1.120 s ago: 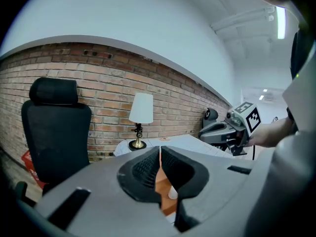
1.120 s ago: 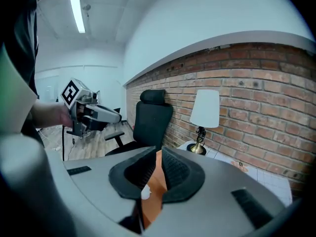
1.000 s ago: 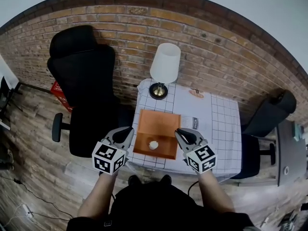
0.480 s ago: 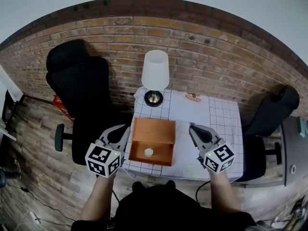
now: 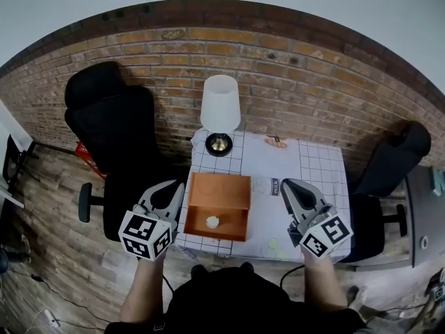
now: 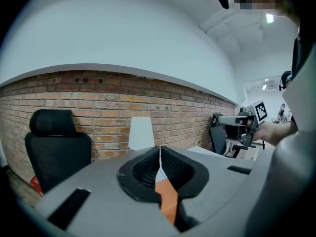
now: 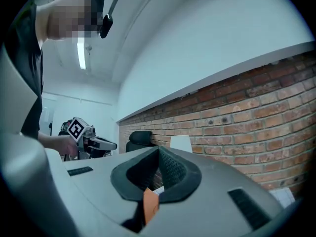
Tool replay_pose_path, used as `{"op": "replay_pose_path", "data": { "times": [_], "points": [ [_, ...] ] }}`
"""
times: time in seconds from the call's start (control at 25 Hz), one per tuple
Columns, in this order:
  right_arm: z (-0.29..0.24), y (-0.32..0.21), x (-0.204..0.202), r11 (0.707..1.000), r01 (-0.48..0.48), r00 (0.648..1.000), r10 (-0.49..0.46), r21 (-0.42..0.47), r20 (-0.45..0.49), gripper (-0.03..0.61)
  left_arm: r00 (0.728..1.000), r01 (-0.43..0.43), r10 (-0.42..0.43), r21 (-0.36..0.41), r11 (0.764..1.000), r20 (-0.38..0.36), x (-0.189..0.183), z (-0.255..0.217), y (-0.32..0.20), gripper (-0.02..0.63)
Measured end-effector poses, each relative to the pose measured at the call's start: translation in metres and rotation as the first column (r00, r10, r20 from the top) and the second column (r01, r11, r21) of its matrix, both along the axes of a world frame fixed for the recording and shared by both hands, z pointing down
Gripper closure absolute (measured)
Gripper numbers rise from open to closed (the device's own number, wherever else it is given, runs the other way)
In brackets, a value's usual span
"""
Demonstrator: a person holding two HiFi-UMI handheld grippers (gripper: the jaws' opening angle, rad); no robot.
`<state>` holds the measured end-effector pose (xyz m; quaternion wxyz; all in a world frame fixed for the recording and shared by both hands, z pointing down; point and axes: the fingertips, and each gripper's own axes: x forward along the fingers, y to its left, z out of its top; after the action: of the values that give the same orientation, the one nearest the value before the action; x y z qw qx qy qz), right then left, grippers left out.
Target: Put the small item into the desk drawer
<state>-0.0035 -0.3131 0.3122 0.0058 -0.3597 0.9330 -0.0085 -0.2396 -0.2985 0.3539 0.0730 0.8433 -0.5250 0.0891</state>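
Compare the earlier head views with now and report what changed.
The right gripper drew away from the orange drawer, to the right over the checked table. Its fingers have just been closing, with nothing between them. The left gripper drew back slightly too, shut and empty. The small white item stays in the open drawer, and the lamp is unmoved.

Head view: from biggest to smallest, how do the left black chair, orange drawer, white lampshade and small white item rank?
1. black chair
2. orange drawer
3. white lampshade, not far behind the drawer
4. small white item, clearly smallest
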Motion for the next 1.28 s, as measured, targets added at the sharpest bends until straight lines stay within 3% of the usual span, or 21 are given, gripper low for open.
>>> {"op": "replay_pose_path", "data": {
  "times": [0.48, 0.72, 0.8, 1.28],
  "points": [
    [0.013, -0.012, -0.003, 1.0, -0.02, 1.0, 0.02, -0.003, -0.006, 0.575, 0.999, 0.053, -0.053, 0.009, 0.999, 0.002, -0.021, 0.005, -0.017, 0.597],
    [0.015, -0.034, 0.009, 0.985, -0.174, 0.985, 0.174, 0.003, 0.006, 0.575, 0.999, 0.043, -0.043, 0.005, 0.999, -0.03, -0.024, 0.019, -0.034, 0.597],
    [0.02, -0.037, 0.012, 0.98, -0.201, 0.98, 0.201, -0.009, 0.003, 0.575, 0.998, 0.059, -0.059, 0.005, 0.998, -0.008, -0.025, 0.023, -0.033, 0.597],
    [0.032, -0.026, 0.008, 0.981, -0.189, 0.982, 0.188, -0.029, -0.031, 0.575, 0.994, 0.101, -0.101, -0.015, 0.995, -0.03, -0.044, 0.03, -0.019, 0.597]
  ]
}}
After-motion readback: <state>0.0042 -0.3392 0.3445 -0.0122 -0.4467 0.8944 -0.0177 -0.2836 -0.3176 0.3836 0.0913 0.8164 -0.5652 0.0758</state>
